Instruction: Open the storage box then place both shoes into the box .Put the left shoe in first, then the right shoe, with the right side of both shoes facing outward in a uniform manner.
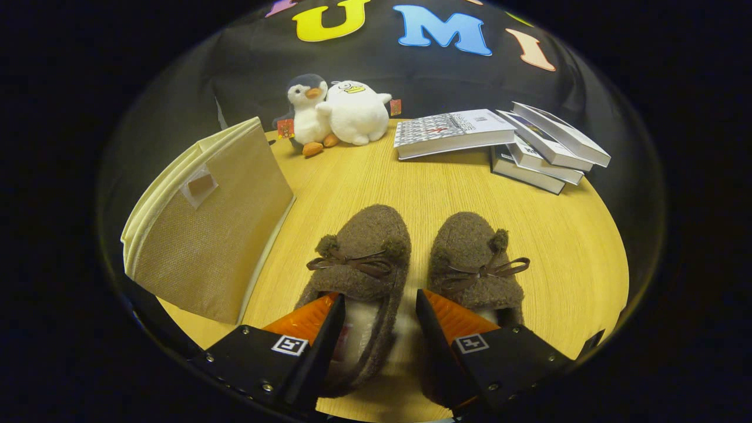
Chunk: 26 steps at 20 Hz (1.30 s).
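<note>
I see the gripper at the bottom centre of the frame, fingers spread fairly wide and not pressing on anything. The gap between them sits over the left shoe's opening and the strip of table between the two shoes. One finger overlaps the left shoe's heel area; the other finger overlaps the near end of the right shoe. I can't tell whether either finger actually touches a shoe.

Both shoes are fuzzy brown slippers with bow laces and pompoms, side by side in the lower middle, toes pointing away from me, a narrow gap between them.

The storage box is at the left of the frame, beige fabric, tilted, with a small tab on the face toward me. I see no open side from here. It's beside the left shoe but apart from it.

The round wooden table carries everything. Upper centre-left: a plush penguin touching a white plush duck. Upper right: a loose stack of books, fanned out.
</note>
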Available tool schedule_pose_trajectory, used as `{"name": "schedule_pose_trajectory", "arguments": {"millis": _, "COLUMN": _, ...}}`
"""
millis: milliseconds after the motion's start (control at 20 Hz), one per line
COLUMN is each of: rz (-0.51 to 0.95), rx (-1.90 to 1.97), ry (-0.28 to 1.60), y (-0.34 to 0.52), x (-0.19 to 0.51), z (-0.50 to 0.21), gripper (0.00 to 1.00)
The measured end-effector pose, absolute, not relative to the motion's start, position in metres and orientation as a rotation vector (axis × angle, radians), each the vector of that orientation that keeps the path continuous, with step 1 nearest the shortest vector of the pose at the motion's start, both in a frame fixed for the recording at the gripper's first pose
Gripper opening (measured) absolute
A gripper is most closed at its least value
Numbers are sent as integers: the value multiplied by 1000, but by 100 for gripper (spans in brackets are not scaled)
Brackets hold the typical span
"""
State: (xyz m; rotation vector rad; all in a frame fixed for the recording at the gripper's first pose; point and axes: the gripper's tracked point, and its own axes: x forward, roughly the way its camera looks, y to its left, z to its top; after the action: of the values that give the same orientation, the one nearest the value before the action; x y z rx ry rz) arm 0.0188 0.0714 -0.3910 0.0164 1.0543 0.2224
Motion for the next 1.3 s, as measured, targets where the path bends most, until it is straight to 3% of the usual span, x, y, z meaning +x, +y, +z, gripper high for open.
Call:
{"name": "schedule_pose_trajectory", "arguments": {"millis": 150, "rz": 194, "rx": -21, "ry": 1083, "y": 66, "x": 19, "z": -402, "gripper": 73}}
{"name": "schedule_pose_trajectory", "arguments": {"millis": 200, "rz": 194, "rx": -8, "ry": 1104, "y": 67, "x": 14, "z": -403, "gripper": 30}}
{"name": "schedule_pose_trajectory", "arguments": {"millis": 400, "rz": 134, "rx": 70, "ry": 1123, "y": 64, "x": 17, "z": -410, "gripper": 30}}
{"name": "schedule_pose_trajectory", "arguments": {"millis": 500, "rz": 106, "rx": 133, "ry": 1140, "y": 66, "x": 19, "z": -407, "gripper": 6}}
{"name": "schedule_pose_trajectory", "arguments": {"millis": 650, "rz": 94, "rx": 180, "ry": 1154, "y": 66, "x": 19, "z": -406, "gripper": 6}}
{"name": "schedule_pose_trajectory", "arguments": {"millis": 750, "rz": 79, "rx": 251, "ry": 1149, "y": 69, "x": 21, "z": -398, "gripper": 0}}
{"name": "schedule_pose_trajectory", "arguments": {"millis": 1300, "rz": 67, "rx": 461, "ry": 1066, "y": 94, "x": 39, "z": -309, "gripper": 0}}
